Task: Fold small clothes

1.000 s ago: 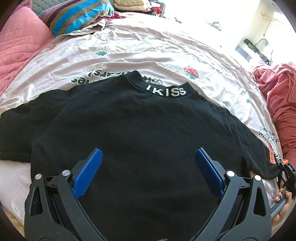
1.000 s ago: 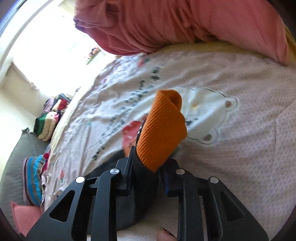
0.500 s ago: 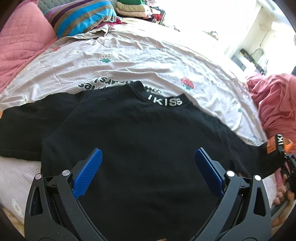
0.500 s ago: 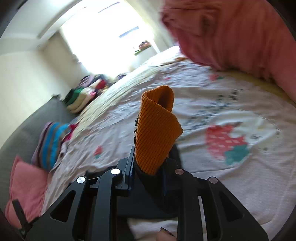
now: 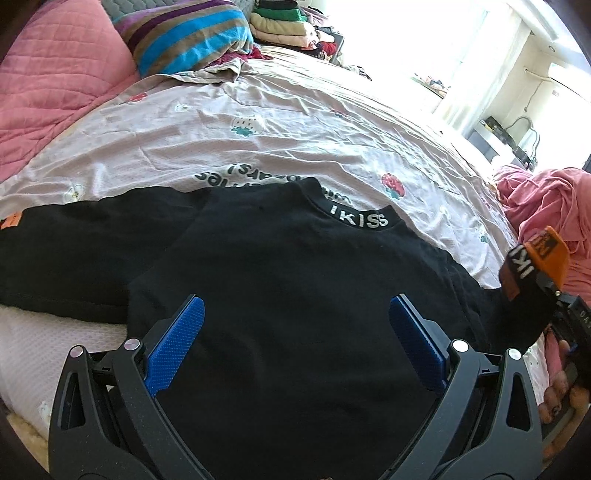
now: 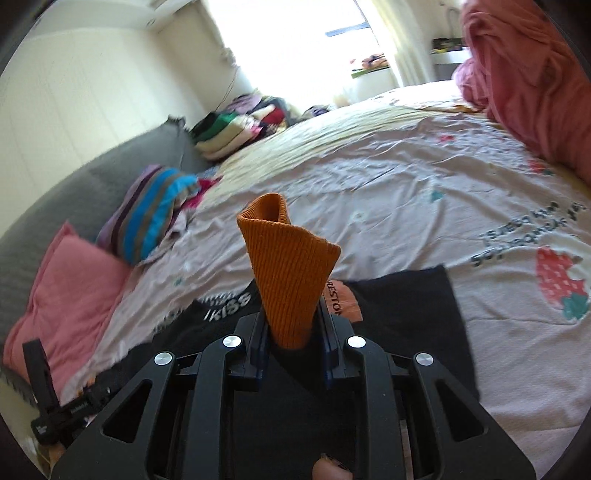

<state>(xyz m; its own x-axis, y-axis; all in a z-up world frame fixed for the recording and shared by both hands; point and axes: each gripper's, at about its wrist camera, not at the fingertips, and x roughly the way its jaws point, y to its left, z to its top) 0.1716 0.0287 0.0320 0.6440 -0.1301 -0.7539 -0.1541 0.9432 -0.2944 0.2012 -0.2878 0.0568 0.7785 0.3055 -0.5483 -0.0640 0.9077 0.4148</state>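
Observation:
A black T-shirt [image 5: 295, 295] with a white "IKISS" collar [image 5: 358, 219] lies flat on the bed. My left gripper [image 5: 295, 343] is open, its blue pads [image 5: 177, 347] just above the shirt's lower body, holding nothing. My right gripper [image 6: 291, 332] is shut on the shirt's right sleeve by its orange ribbed cuff [image 6: 288, 273], lifted off the bed; it shows at the right edge of the left wrist view [image 5: 543, 262]. The left sleeve [image 5: 66, 251] lies spread out with an orange tag [image 5: 11, 221].
The bed sheet [image 5: 295, 122] is pale pink with strawberry prints. A pink pillow [image 5: 55, 74] and a striped pillow [image 5: 184, 33] lie at the head. Folded clothes [image 5: 284, 22] are stacked beyond. A pink blanket [image 5: 546, 199] is heaped at the right.
My right gripper has lifted the right sleeve off the bed and swung it inward toward the shirt's body. My left gripper has stayed open over the shirt.

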